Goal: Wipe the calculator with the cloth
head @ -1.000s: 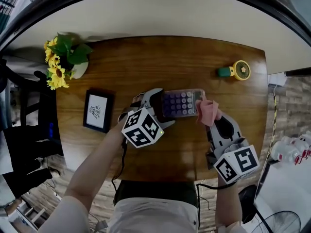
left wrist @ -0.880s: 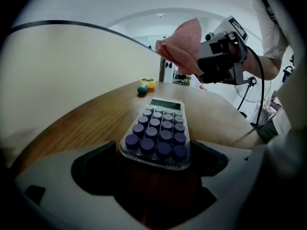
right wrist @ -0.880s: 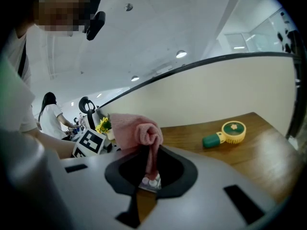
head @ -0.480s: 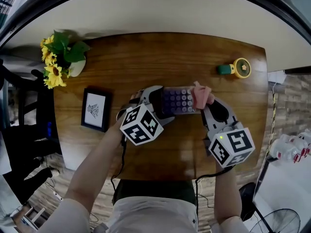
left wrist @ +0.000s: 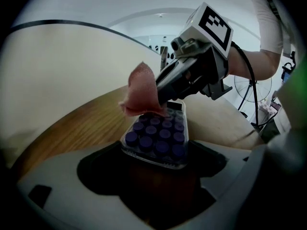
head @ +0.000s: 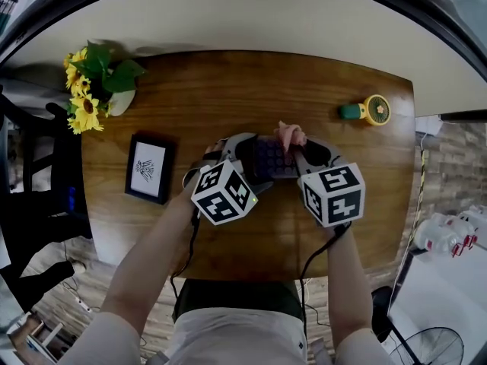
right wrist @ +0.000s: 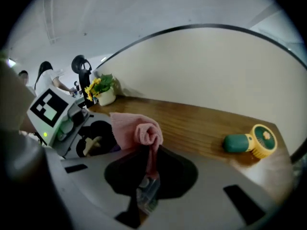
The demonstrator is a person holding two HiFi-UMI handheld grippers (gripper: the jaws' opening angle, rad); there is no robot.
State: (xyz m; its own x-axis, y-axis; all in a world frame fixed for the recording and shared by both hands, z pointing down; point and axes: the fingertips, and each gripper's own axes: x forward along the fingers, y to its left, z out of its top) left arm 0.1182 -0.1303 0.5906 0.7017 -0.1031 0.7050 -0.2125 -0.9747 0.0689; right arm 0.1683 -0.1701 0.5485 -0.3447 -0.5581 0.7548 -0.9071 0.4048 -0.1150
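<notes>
The calculator (head: 272, 160), clear-cased with purple keys (left wrist: 156, 137), lies at the middle of the wooden table (head: 228, 90). My left gripper (head: 245, 158) is shut on its left end, and the case sits between the jaws (left wrist: 156, 153) in the left gripper view. A pink cloth (head: 290, 134) hangs bunched from my right gripper (head: 302, 153), which is shut on it. The cloth (left wrist: 142, 94) rests on the far part of the keys. In the right gripper view the cloth (right wrist: 137, 131) folds over the jaws (right wrist: 146, 169) and hides most of the calculator.
A small green and yellow fan (head: 367, 110) lies at the back right of the table. Sunflowers in a white pot (head: 97, 88) stand at the back left, with a black picture frame (head: 148, 169) in front of them. A pale wall runs behind the table.
My right gripper has slid left with the cloth, from the calculator's right end over the keys. The left gripper stays shut on the calculator's left end.
</notes>
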